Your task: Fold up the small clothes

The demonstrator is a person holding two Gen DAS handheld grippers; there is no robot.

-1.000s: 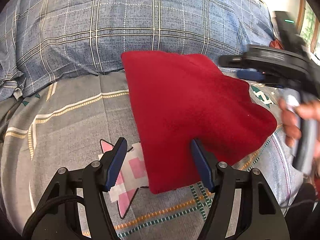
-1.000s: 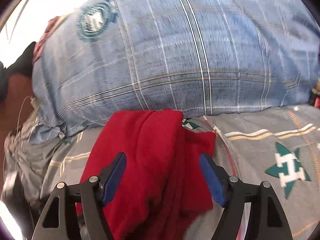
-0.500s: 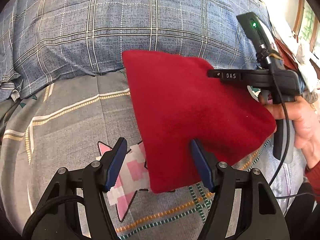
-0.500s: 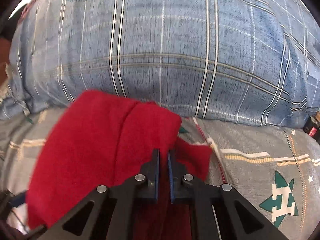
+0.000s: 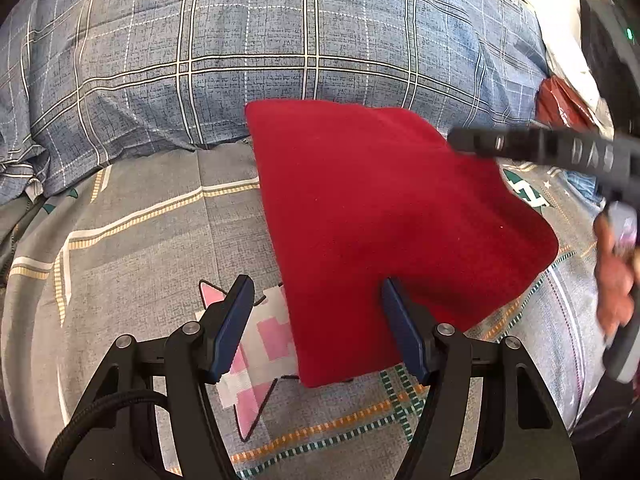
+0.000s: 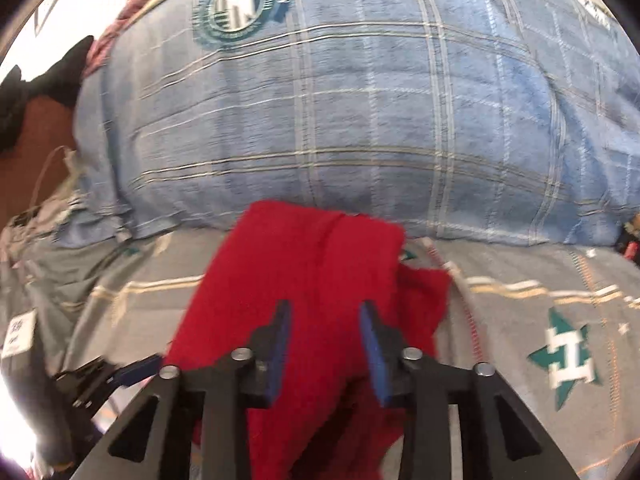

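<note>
2 grippers angle down toward a red cloth point(image 5: 380, 216) lying on a grey patterned sheet point(image 5: 132, 240). Behind it, across the top of both views, bulges a blue plaid quilt point(image 5: 280, 40).

In the left wrist view, the left gripper point(image 5: 316, 320) sits at the bottom centre of the frame, tilted down at the bed. Its jaws are spread wide and pinch nothing. The near corner of the cloth lies between the blue pads point(image 5: 236, 320); the right pad sits at or on the cloth's surface, while the left pad stands clear over the sheet, beside a pink and white print. The cloth fills the centre and right of this frame, folded flat with a straight left edge, its far edge touching the quilt.

At the right edge of the same frame, a hand point(image 5: 616, 272) grips the handle of the right gripper point(image 6: 325, 344), whose black body crosses the upper right, blurred, above the cloth's far right corner.

In the right wrist view, that gripper points down from the bottom centre. Its jaws are partly apart and opening; the cloth lies under and between the pads, but they do not press on it. Here the cloth runs from the frame centre to the bottom, rumpled, with a loose layer sticking out on its right. A green star print point(image 6: 564, 356) shows on the sheet at right.
</note>
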